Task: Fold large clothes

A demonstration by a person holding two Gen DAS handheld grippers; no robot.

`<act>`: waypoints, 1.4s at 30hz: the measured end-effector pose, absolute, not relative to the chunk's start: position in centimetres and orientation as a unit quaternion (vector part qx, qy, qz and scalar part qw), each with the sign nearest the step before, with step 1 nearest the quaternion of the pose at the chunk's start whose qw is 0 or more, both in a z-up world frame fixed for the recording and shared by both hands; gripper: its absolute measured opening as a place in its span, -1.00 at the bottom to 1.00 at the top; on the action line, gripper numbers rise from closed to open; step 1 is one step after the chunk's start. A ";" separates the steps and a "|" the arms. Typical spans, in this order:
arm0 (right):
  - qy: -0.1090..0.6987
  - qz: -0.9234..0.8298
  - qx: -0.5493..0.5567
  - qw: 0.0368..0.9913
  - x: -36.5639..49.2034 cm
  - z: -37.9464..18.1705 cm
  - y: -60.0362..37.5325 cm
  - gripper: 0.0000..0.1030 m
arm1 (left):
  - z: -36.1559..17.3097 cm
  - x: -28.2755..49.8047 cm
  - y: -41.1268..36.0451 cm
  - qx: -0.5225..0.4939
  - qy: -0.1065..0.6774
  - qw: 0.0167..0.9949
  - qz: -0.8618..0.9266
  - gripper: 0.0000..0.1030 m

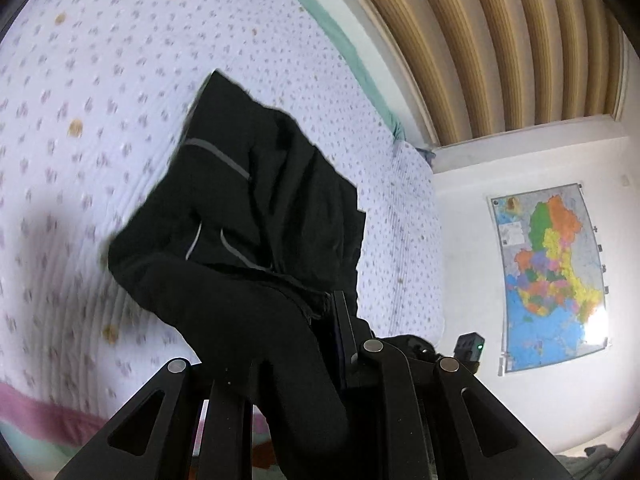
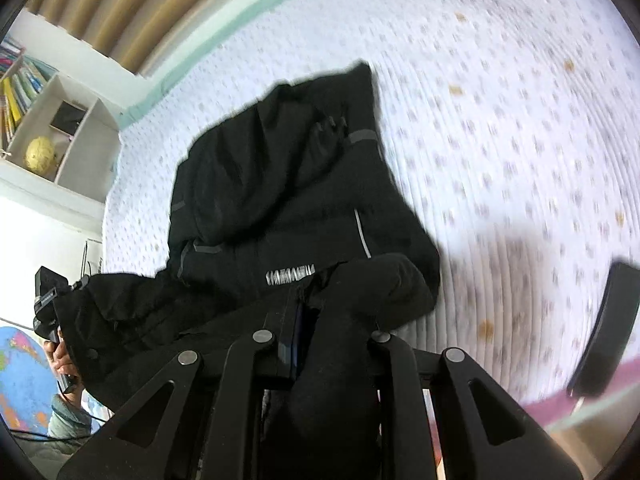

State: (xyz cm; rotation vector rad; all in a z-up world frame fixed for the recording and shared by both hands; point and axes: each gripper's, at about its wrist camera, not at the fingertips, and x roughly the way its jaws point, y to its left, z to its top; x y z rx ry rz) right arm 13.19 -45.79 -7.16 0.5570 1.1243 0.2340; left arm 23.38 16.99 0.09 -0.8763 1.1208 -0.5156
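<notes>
A black jacket point(image 1: 256, 208) is seen lying on the bed point(image 1: 100, 80), with its near edge lifted off the quilt. In the left wrist view, the left gripper point(image 1: 320, 332) is closed on a thick fold of that near edge; black cloth is bunched between the jaws and spills down over them. In the right wrist view, the right gripper point(image 2: 320, 320) is likewise clamped on a bunched fold of the same edge.

From both grippers, the bulk of the jacket is spread forward and away, its long axis running from the held edge toward the far side of the bed, where one corner point(image 2: 362, 70) is raised. The held edge is stretched sideways between the two grippers, and neither is judged nearer the jacket. The coming fold is judged to depend on both grippers carrying the edge forward along that axis together.
</notes>
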 end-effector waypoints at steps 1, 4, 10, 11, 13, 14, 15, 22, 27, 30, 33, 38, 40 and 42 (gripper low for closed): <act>0.515 0.109 0.260 0.809 13.9 -6.6 -45.9 -0.61 | 0.4 23.9 17.1 -0.396 0.504 0.731 -0.235 -0.66; 0.488 0.098 0.242 0.833 16.0 -4.9 -46.3 -0.61 | 1.0 26.0 17.3 -0.401 0.486 0.742 -0.230 -0.66; 0.459 0.067 0.234 0.855 22.4 -3.0 -46.8 -0.61 | 0.8 31.8 17.8 -0.435 0.448 0.755 -0.200 -0.66; 0.459 0.060 0.234 0.855 23.6 -2.9 -46.9 -0.61 | 0.6 33.3 17.6 -0.431 0.449 0.759 -0.193 -0.66; 0.466 0.044 0.228 0.854 25.8 -3.3 -46.9 -0.61 | 0.1 35.4 17.2 -0.426 0.453 0.762 -0.182 -0.66; 0.474 0.033 0.222 0.852 27.2 -3.9 -46.9 -0.61 | -0.4 37.0 16.9 -0.420 0.459 0.763 -0.174 -0.66; 0.480 0.026 0.220 0.849 28.1 -4.6 -46.8 -0.61 | -0.9 38.0 16.7 -0.418 0.465 0.762 -0.168 -0.65; 0.557 -0.022 0.243 0.793 35.5 -13.1 -46.9 -0.60 | -7.7 44.9 15.0 -0.399 0.530 0.740 -0.111 -0.63; 0.594 -0.022 0.244 0.766 38.7 -17.6 -46.4 -0.55 | -11.9 47.4 13.5 -0.364 0.562 0.736 -0.099 -0.59; 0.600 -0.019 0.253 0.759 39.6 -19.1 -46.4 -0.55 | -13.8 48.1 12.9 -0.353 0.576 0.731 -0.100 -0.59; 0.601 -0.018 0.254 0.758 39.7 -19.9 -46.3 -0.55 | -14.8 48.5 13.0 -0.363 0.580 0.722 -0.103 -0.59; 0.611 -0.008 0.260 0.748 39.7 -18.9 -46.8 -0.54 | -12.0 47.9 12.9 -0.317 0.586 0.737 -0.118 -0.58; 0.608 0.002 0.268 0.747 39.2 -17.0 -47.5 -0.50 | -8.2 46.7 12.8 -0.283 0.566 0.759 -0.153 -0.58; 0.591 0.022 0.285 0.754 38.0 -14.5 -48.8 -0.41 | -5.2 45.4 13.6 -0.286 0.551 0.760 -0.191 -0.42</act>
